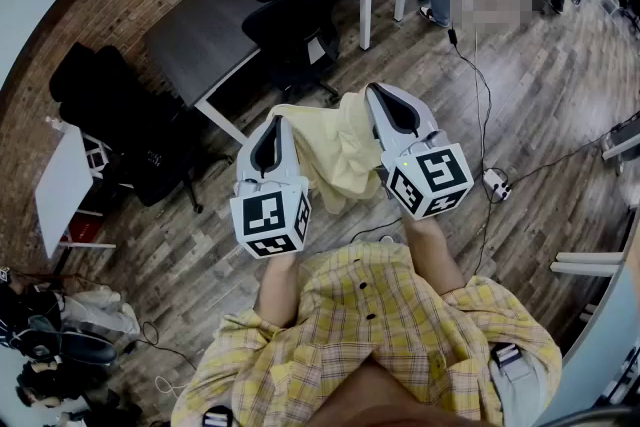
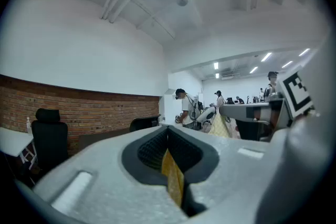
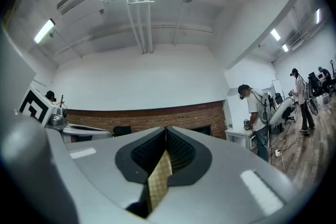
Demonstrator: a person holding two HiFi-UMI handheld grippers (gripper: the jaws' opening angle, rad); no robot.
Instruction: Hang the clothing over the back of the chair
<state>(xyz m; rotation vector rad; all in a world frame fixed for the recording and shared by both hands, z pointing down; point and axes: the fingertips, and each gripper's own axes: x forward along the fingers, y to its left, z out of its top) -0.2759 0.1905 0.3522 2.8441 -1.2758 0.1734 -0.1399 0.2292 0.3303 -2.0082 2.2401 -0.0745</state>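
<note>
Both claws are clamped tight on the yellow garment [image 1: 335, 153]. The left claw [image 1: 275, 125] and right claw [image 1: 378, 95] each pinch a bit of its edge, and both gripper views show a strip of checked fabric squeezed between closed jaws. It hangs in the air between them, held edge running side to side, the rest drooping. The black office chair [image 1: 295, 25] is well ahead at the dark surface [image 1: 200, 40], slightly toward the left claw's side. My guess: carry it forward and line that edge up with the chair back.
</note>
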